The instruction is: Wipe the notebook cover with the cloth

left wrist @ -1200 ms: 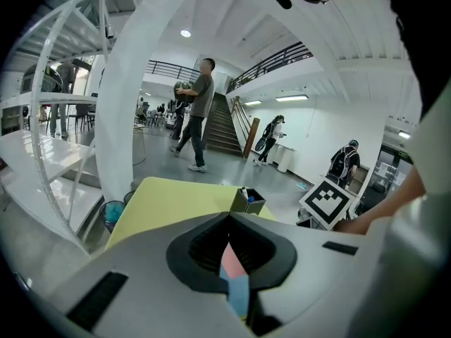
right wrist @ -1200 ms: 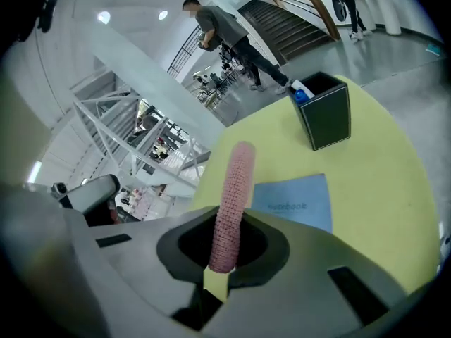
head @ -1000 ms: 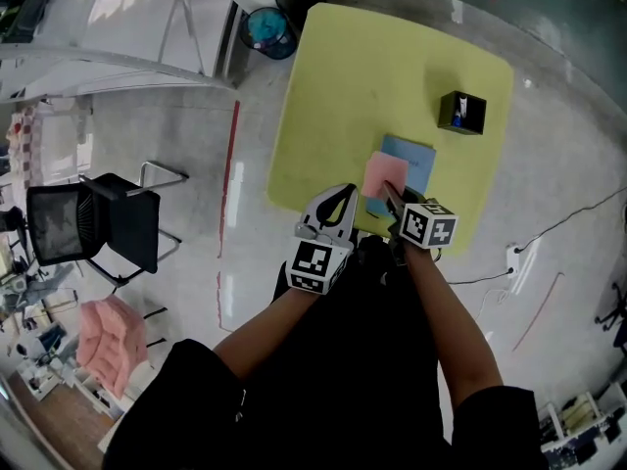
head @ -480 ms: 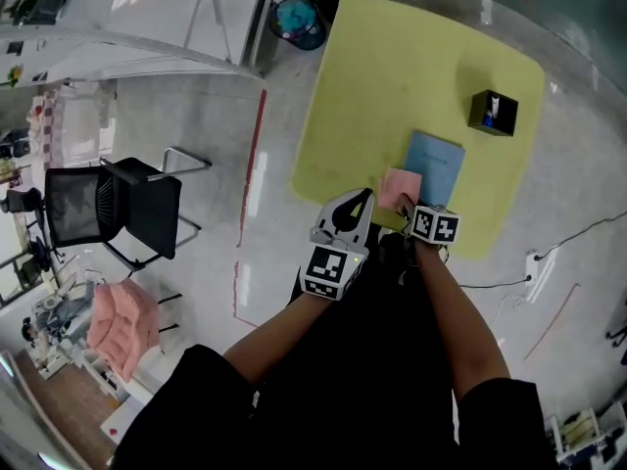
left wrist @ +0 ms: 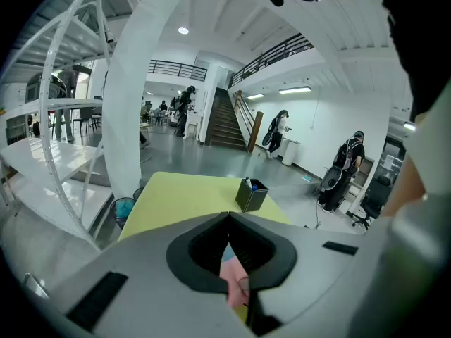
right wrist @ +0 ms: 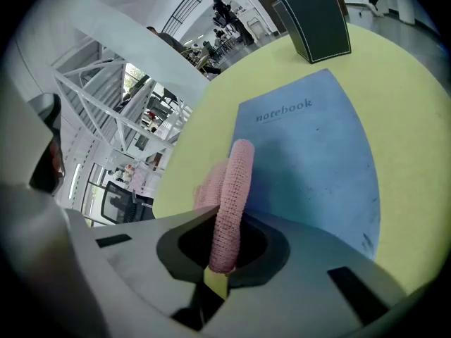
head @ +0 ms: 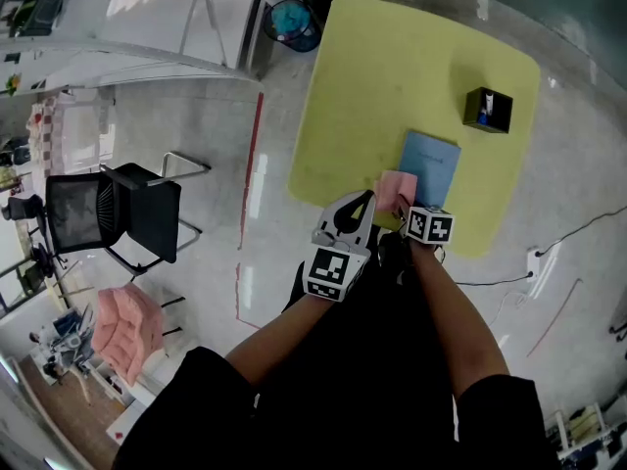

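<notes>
A blue notebook (head: 429,167) (right wrist: 310,153) lies on the yellow table (head: 392,76), its title facing up. My right gripper (head: 401,202) (right wrist: 224,255) is shut on a pink cloth (right wrist: 231,196) (head: 397,189), which drapes over the notebook's near left corner. My left gripper (head: 363,201) (left wrist: 229,245) hovers at the table's near edge, left of the cloth, jaws shut with nothing held. The cloth (left wrist: 234,280) shows pink beyond its jaws.
A black pen holder (head: 487,109) (right wrist: 317,21) (left wrist: 251,194) stands on the table beyond the notebook. A black chair (head: 118,213) and a blue bin (head: 291,20) stand on the floor to the left. A white cable and socket (head: 534,259) lie to the right.
The view shifted between the oldest frame and half a second ago. The right gripper holding the cloth has drawn back to the notebook's near corner. Since then little has moved.
</notes>
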Demonstrator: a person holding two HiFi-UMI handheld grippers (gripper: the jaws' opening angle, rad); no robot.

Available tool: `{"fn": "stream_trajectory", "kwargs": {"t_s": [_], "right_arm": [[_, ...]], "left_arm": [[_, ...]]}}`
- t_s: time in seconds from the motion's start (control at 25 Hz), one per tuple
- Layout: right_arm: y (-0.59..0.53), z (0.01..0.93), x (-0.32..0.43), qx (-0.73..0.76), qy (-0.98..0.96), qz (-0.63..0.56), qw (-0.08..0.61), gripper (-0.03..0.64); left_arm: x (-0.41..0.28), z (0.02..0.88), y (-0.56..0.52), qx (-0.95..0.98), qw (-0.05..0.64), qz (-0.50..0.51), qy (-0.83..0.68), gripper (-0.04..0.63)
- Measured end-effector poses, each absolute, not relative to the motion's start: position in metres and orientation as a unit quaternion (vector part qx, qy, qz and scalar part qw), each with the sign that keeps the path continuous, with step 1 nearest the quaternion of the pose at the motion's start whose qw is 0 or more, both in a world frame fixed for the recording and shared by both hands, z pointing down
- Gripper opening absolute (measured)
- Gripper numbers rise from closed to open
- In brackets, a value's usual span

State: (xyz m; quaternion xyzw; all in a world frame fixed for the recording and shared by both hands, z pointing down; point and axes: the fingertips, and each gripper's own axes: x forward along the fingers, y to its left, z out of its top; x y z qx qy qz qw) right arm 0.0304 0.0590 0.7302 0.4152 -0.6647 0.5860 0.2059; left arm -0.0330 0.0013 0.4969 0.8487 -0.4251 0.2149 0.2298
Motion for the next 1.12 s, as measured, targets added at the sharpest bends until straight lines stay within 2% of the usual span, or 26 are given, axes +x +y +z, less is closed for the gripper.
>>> {"fn": "stream_trajectory", "kwargs": {"t_s": [1.12], "right_arm": [[0.068, 0.725, 0.062, 0.415, -0.650, 0.604, 0.205, 0.035]], "left_arm": [[-0.014, 0.497, 0.005, 0.850, 0.229, 0.217, -0.422, 0.006]]}}
